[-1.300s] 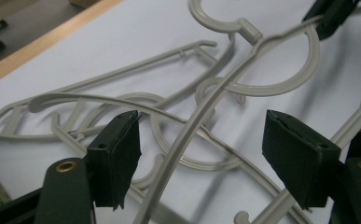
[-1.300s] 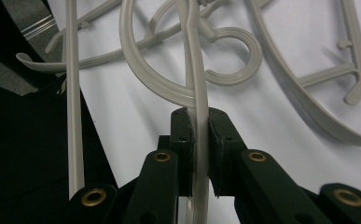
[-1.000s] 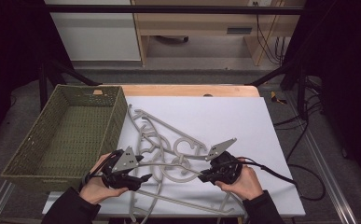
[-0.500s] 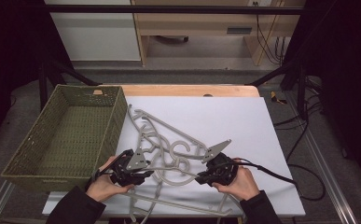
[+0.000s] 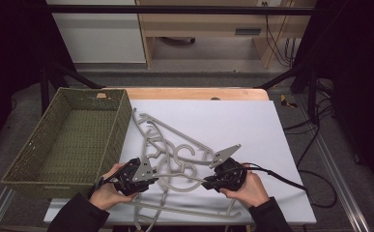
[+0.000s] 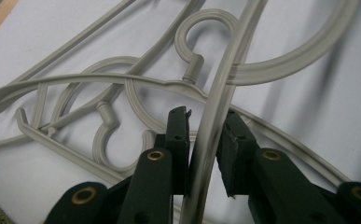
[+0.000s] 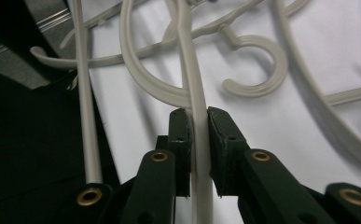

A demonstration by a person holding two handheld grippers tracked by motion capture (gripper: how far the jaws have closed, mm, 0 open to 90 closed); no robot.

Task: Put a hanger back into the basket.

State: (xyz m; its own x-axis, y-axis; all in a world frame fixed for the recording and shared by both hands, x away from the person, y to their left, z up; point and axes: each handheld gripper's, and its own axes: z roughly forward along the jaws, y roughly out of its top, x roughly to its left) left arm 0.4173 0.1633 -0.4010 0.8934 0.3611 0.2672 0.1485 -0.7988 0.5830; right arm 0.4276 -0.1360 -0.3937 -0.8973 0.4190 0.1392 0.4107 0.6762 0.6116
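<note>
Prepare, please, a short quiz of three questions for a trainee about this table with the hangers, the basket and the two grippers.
1. True or false: the green wicker basket holds several hangers.
2. What is between the pads of the right gripper?
   A. a cable
   B. a bar of a grey plastic hanger
   C. nothing
3. Fill in: the pile of grey hangers lies on the ____ sheet that covers the table.

Key
1. False: the basket holds no hangers; they all lie beside it on the sheet.
2. B. The pads press on the bar. The left gripper, whose jaws have just been closing, also has a hanger bar between its pads.
3. white
</note>
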